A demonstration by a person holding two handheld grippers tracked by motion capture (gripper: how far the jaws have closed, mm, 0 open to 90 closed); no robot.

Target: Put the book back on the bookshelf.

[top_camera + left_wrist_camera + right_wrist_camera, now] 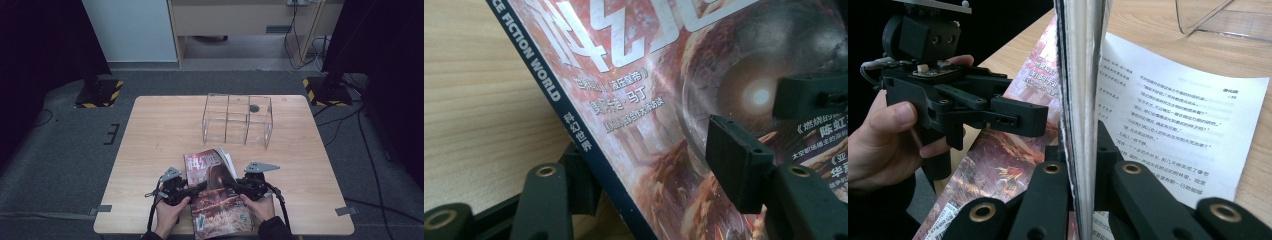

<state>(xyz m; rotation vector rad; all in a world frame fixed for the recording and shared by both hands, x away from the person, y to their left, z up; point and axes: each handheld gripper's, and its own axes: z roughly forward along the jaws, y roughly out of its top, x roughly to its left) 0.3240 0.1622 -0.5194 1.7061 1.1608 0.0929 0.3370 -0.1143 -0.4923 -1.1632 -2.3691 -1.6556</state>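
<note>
A clear plastic organiser [237, 120] stands toward the far side of the counter [150, 145], split into compartments by see-through walls. One dark round thing [254, 108] shows in its far right compartment; whether it lies inside or on the wood beneath, I cannot tell. The other compartments show bare wood through them.

Near the front edge lies a magazine [215, 200] with a reddish cover, well apart from the organiser. The right gripper [235, 184] has its jaws clenched on a sheaf of pages, lifted upright off the printed page below, as the right gripper view makes plain [1080, 125]. The left gripper [199, 187] sits at the magazine's spine edge [574, 130], one jaw under the spine and the other above the cover; its jaws straddle that edge partly closed, and the upper pad [736, 160] does not appear to press the cover.

The counter is pale wood, with metal brackets [104, 208] at its front corners. Grey carpet [60, 150] surrounds it, black drapes [35, 45] hang at both sides, yellow-and-black striped stand bases [100, 92] flank the far corners, and cables [370, 150] trail on the right.
</note>
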